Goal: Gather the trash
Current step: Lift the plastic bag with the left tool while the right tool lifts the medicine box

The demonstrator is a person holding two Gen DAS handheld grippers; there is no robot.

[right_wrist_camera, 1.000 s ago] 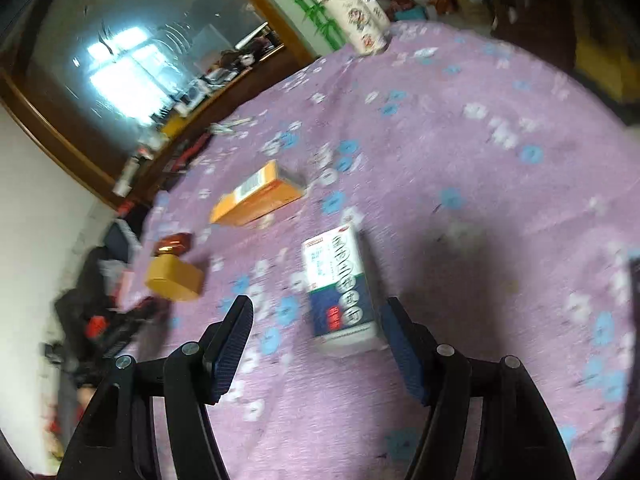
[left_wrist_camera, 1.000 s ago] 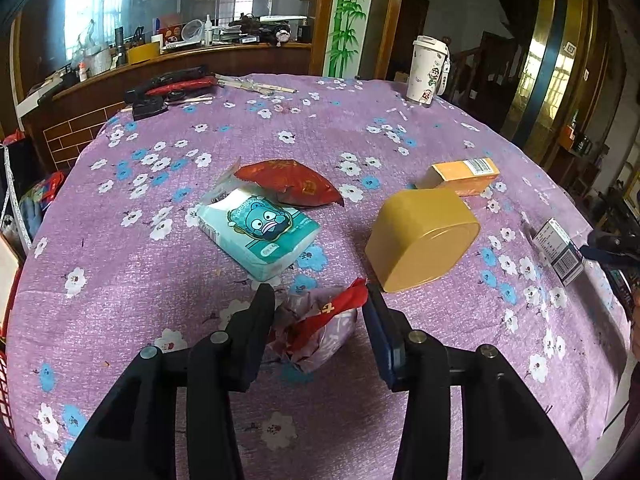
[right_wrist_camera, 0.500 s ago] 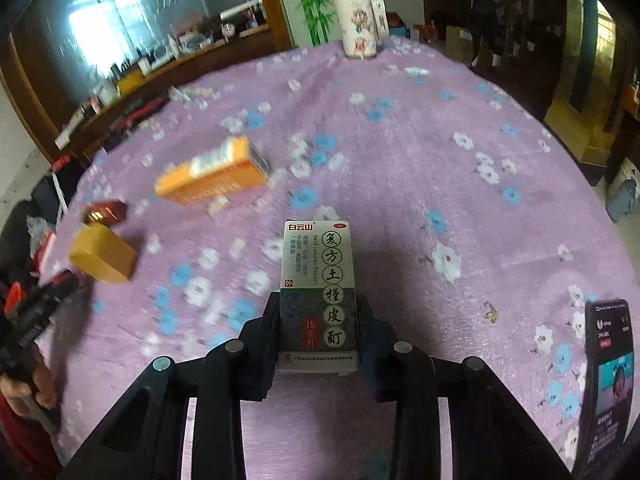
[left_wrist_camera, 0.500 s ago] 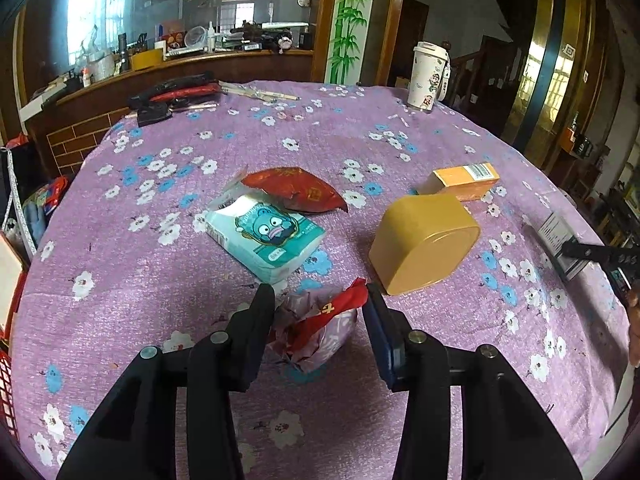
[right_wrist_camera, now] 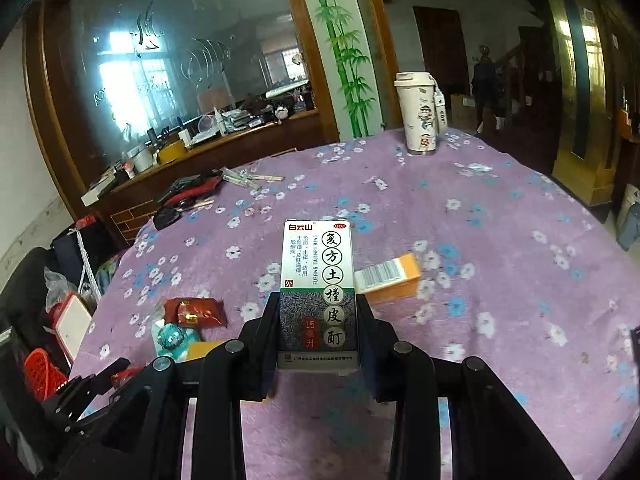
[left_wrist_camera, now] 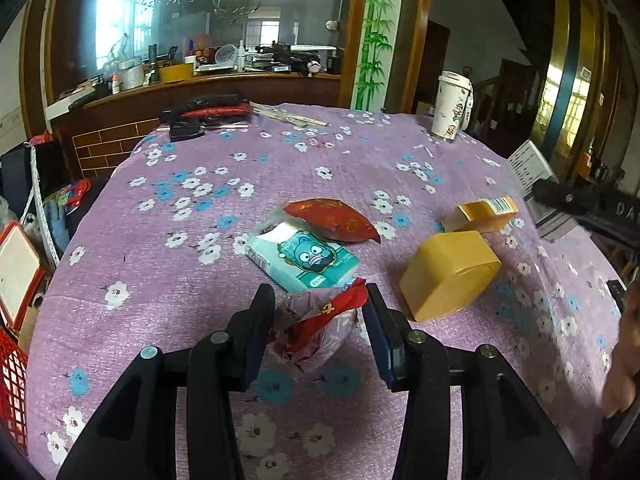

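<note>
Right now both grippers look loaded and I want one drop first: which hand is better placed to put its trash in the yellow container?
Left, probably: the left gripper holds the crumpled wrapper right beside the yellow container.

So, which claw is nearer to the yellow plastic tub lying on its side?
Left. The left claw, closed on a crumpled wrapper, sits just beside the tub. The right claw, holding a white-and-green medicine box, is farther off, past the orange box.

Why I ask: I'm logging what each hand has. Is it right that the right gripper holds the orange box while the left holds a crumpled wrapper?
Not quite. The right gripper is shut on the white medicine box; the orange box lies on the table behind it, as the right wrist view shows. The left gripper does hold the crumpled wrapper.
</note>
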